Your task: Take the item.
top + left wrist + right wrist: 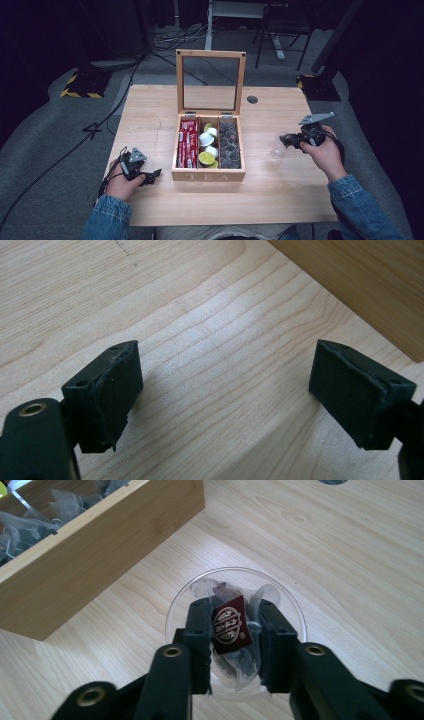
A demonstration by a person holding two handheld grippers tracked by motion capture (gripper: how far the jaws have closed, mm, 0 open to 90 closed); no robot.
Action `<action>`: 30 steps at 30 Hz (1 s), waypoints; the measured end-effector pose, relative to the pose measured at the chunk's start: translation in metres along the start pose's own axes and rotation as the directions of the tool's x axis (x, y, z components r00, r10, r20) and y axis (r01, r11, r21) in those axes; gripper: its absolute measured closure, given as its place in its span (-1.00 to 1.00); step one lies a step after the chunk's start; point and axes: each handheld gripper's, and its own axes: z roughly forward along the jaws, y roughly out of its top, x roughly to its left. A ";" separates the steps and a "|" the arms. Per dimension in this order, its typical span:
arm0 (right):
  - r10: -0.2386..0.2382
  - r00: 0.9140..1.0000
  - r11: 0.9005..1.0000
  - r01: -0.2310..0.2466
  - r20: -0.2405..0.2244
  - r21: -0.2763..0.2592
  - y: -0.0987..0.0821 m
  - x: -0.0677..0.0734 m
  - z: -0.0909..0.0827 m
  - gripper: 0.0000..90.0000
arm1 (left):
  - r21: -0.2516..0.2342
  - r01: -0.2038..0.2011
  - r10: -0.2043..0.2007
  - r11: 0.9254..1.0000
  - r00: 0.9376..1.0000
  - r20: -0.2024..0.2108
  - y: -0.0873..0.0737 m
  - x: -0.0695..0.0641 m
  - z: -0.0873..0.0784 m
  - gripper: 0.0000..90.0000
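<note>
One tea box (208, 176), one clear cup (235, 630), one tea bag (231, 626), two hand-held grippers (156, 173)

Recording lab or studio: dark curtains (45, 30), floor cables (175, 37), hazard-striped stand bases (80, 87), lone wooden table (150, 110).

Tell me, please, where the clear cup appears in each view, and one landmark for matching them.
High view: clear cup on the table, right of the tea box, at the right gripper.
Right gripper view: cup centre, around the jaws and tea bag.
Left gripper view: tabletop and box.
Shared landmark: the tea box.
</note>
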 end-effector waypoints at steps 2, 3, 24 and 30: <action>0.026 1.000 1.000 -0.026 -0.011 -0.003 -0.001 0.000 0.000 0.31 | 0.000 0.000 0.000 1.000 1.000 0.000 0.000 0.000 0.000 -0.68; 0.035 0.999 0.999 -0.035 -0.013 -0.016 -0.001 -0.001 0.000 0.20 | 0.000 -0.001 0.001 1.000 1.000 0.000 0.000 0.000 0.000 -0.68; 0.078 0.997 0.985 -0.078 -0.007 -0.154 0.018 0.006 -0.012 -0.17 | -0.001 0.001 -0.001 1.000 1.000 0.002 0.002 0.001 0.002 -0.69; 0.056 0.998 0.980 -0.053 0.007 -0.194 0.033 0.008 -0.020 -0.23 | 0.002 -0.002 0.002 1.000 1.000 -0.001 0.004 0.001 0.003 -0.69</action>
